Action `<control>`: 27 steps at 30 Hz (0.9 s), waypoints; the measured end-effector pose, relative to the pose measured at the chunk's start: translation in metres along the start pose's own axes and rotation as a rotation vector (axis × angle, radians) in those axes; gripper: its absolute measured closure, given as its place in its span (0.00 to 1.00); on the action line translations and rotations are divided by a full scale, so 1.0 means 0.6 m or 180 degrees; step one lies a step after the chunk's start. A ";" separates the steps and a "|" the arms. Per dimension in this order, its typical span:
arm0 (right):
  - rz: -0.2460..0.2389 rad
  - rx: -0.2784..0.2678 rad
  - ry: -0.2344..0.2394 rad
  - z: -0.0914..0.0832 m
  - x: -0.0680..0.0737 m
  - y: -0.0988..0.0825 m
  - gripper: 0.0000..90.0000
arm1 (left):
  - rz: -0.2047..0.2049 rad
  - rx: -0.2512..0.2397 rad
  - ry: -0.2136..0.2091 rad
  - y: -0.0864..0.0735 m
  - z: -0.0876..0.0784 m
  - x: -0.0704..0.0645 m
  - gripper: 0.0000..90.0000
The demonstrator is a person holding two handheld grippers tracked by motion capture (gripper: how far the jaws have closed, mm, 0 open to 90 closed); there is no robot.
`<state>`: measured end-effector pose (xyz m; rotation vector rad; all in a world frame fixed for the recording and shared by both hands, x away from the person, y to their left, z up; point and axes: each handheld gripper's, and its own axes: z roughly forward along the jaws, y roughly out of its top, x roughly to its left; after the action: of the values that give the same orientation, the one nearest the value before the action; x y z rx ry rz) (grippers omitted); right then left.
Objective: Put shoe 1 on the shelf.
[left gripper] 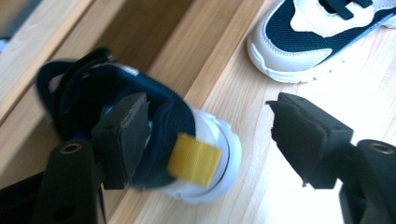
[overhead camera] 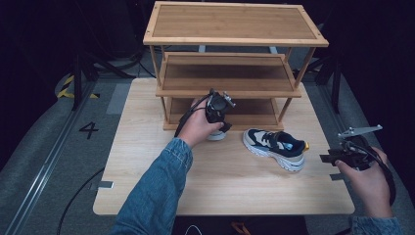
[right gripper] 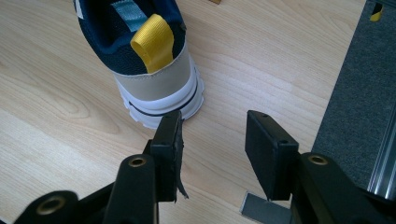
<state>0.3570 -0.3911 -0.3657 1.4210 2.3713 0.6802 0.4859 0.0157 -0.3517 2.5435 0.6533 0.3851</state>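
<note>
left gripper [left gripper: 205, 140] jaws spread, one pad lying inside the heel of a shoe [left gripper: 140, 135] at the rack's [overhead camera: 230, 122] bottom shelf edge. risk: pad snagging, dragging shoe off. right gripper [right gripper: 212, 149] jaws spread w/ nothing btwn, sitting behind second shoe [right gripper: 144, 60] in front of rack.
</note>
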 end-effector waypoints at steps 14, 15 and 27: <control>-0.0039 0.0004 0.0024 0.005 0.005 0.006 0.66 | -0.0448 -0.0077 0.0107 -0.033 -0.047 -0.039 0.49; -0.0031 -0.0003 0.0019 0.004 0.006 0.006 0.66 | -0.0548 -0.0158 0.0136 -0.038 -0.049 -0.046 0.54; -0.0065 0.0003 0.0030 0.005 0.011 0.008 0.67 | -0.0790 -0.0214 0.0188 -0.067 -0.006 -0.063 0.78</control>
<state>0.3590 -0.3825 -0.3656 1.3949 2.3903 0.6822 0.4376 0.0288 -0.3749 2.3590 0.9495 0.3890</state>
